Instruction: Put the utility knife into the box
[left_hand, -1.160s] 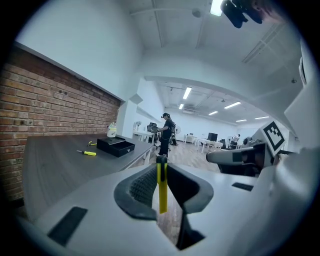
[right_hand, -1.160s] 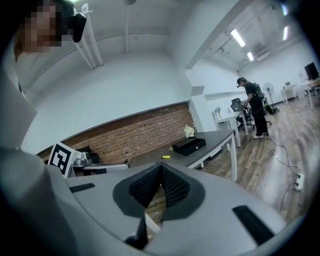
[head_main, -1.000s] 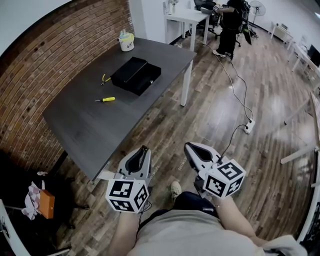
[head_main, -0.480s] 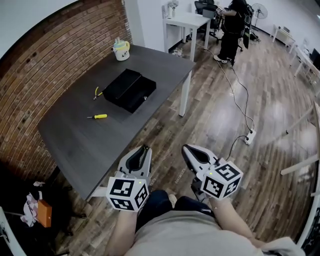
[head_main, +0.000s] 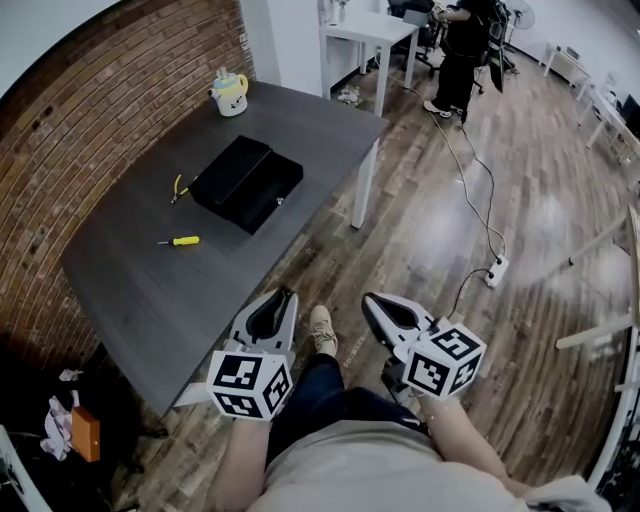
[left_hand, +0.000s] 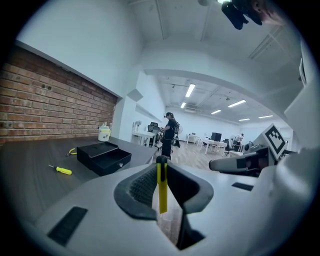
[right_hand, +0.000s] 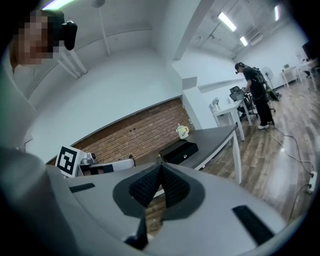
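A black box (head_main: 245, 182) with its lid shut lies on the dark grey table (head_main: 150, 290), also seen in the left gripper view (left_hand: 104, 157) and the right gripper view (right_hand: 178, 151). My left gripper (left_hand: 161, 165) is shut on a thin yellow utility knife (left_hand: 162, 192) that stands upright between the jaws. In the head view the left gripper (head_main: 285, 296) hangs off the table's near corner, well short of the box. My right gripper (head_main: 370, 300) is beside it over the wooden floor, and the right gripper view shows it (right_hand: 160, 167) shut on nothing.
A yellow-handled screwdriver (head_main: 180, 241) and pliers (head_main: 180, 186) lie left of the box; a cup (head_main: 229, 92) stands at the table's far end. Beyond are a white table (head_main: 370, 30), a standing person (head_main: 465, 45), and a power strip (head_main: 497, 270) with cable on the floor.
The table and box have slid left and nearer in the head view as I walk; a shoe now shows between the grippers. Both grippers keep their pose.
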